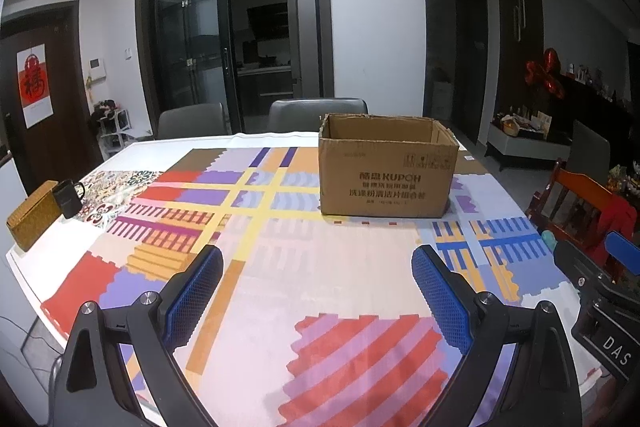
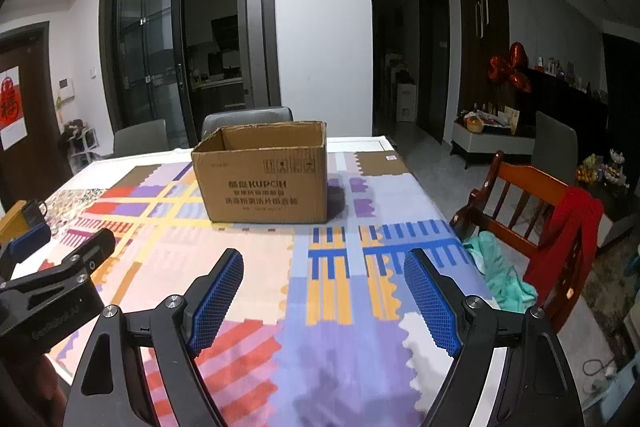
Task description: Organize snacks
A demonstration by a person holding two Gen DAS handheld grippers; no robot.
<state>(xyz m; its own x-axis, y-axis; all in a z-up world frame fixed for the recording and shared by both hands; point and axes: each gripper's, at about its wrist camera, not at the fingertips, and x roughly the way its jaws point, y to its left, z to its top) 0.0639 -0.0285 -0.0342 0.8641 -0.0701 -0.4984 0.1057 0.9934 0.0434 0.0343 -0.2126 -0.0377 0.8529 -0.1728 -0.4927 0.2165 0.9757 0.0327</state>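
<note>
An open brown cardboard box (image 1: 386,173) stands on the table's patterned cloth, far from both grippers; it also shows in the right wrist view (image 2: 264,177). Its inside is hidden from here. No snacks are visible. My left gripper (image 1: 318,259) is open and empty, above the cloth near the table's front. My right gripper (image 2: 324,265) is open and empty, to the right of the left one. The right gripper's body shows at the right edge of the left wrist view (image 1: 600,291), and the left gripper's body shows at the left of the right wrist view (image 2: 52,287).
A woven yellow-brown box (image 1: 34,213) and a black mug (image 1: 69,198) sit at the table's left edge. Grey chairs (image 1: 318,113) stand behind the table. A wooden chair (image 2: 532,223) with red and green cloths stands to the right.
</note>
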